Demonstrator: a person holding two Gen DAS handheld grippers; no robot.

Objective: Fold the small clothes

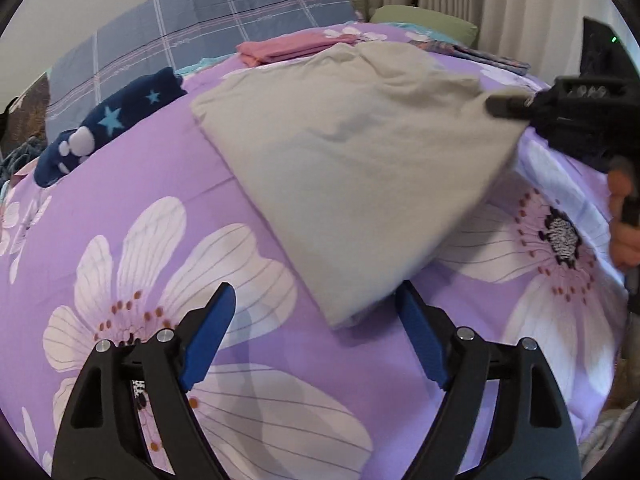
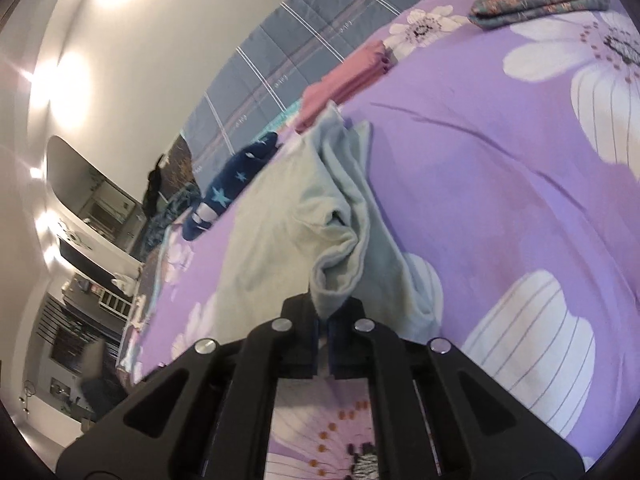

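Observation:
A pale beige-green garment (image 1: pixel 340 152) lies partly folded on the purple flowered bedsheet (image 1: pixel 120 184). My left gripper (image 1: pixel 316 336) is open and empty, its blue pads on either side of the garment's near corner, just short of it. My right gripper (image 1: pixel 504 106) comes in from the right, shut on the garment's far right edge and lifting it. In the right wrist view the right gripper (image 2: pixel 323 320) pinches a bunched fold of the garment (image 2: pixel 280 240) between its blue pads.
A navy star-patterned garment (image 1: pixel 112 120) lies at the left. A folded pink garment (image 1: pixel 288 50) and a folded patterned one (image 1: pixel 472 54) lie at the back. A blue plaid quilt (image 1: pixel 208 24) and green pillow (image 1: pixel 424 20) lie behind.

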